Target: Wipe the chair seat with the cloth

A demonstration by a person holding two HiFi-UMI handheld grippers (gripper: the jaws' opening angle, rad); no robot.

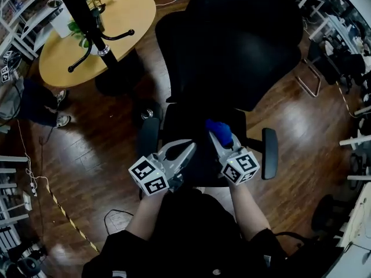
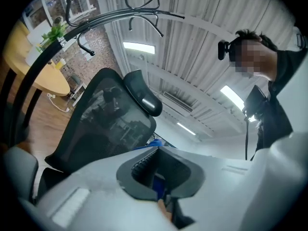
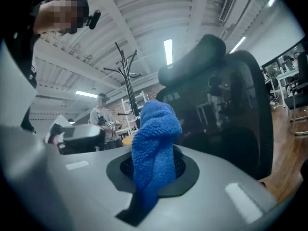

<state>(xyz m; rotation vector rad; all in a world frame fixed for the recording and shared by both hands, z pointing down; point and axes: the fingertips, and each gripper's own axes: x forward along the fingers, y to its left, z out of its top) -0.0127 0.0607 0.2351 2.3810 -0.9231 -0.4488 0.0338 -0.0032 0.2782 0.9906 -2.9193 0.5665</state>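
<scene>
A black office chair stands in front of me in the head view, its mesh backrest (image 1: pixel 243 45) tall behind the dark seat (image 1: pixel 191 123). Over the seat's front right, my right gripper (image 1: pixel 223 139) is shut on a blue terry cloth (image 1: pixel 219 131). In the right gripper view the cloth (image 3: pixel 154 143) bunches up out of the shut gripper (image 3: pixel 154 170), with the backrest (image 3: pixel 231 114) beyond. My left gripper (image 1: pixel 186 149) hovers over the seat's front left, jaws together and holding nothing. Its own view shows the left gripper (image 2: pixel 156 170) shut, the backrest (image 2: pixel 106 124) behind it.
The chair's armrests (image 1: pixel 149 136) (image 1: pixel 269 153) flank both grippers. A round wooden table (image 1: pixel 127 22) and a black coat stand (image 1: pixel 87 22) are at the back left. A person (image 1: pixel 29 103) is at the far left. Another chair (image 1: pixel 330 62) and desks are on the right.
</scene>
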